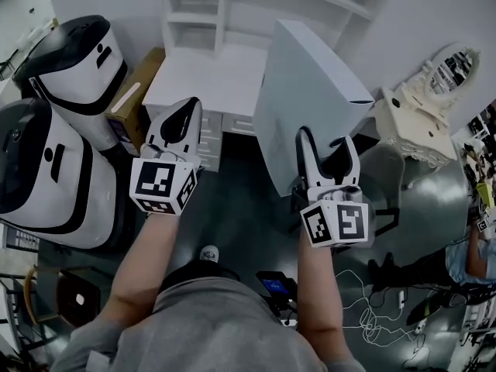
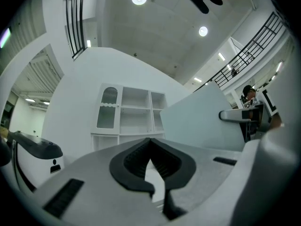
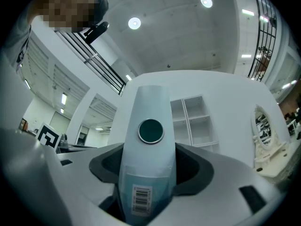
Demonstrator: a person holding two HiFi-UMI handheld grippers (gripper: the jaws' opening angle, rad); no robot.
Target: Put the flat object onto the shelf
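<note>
Placement is not yet being done: the right tool (image 1: 328, 152) is clamping the lower edge of the flat pale-blue cardboard box (image 1: 310, 84), holding it upright in front of the white wooden shelf unit (image 1: 194, 14). The left tool (image 2: 151, 161) is resting with jaws together, empty. Lifting the box onto the shelf is remaining, I judge.

R gripper (image 1: 328, 144) grips flat white panel (image 1: 306, 91), shelf unit (image 1: 195, 18) just ahead

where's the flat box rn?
Head view, right of centre: the flat box stands on edge, clamped in the right gripper jaws, in front of and right of the white shelf unit, not yet on it.
</note>
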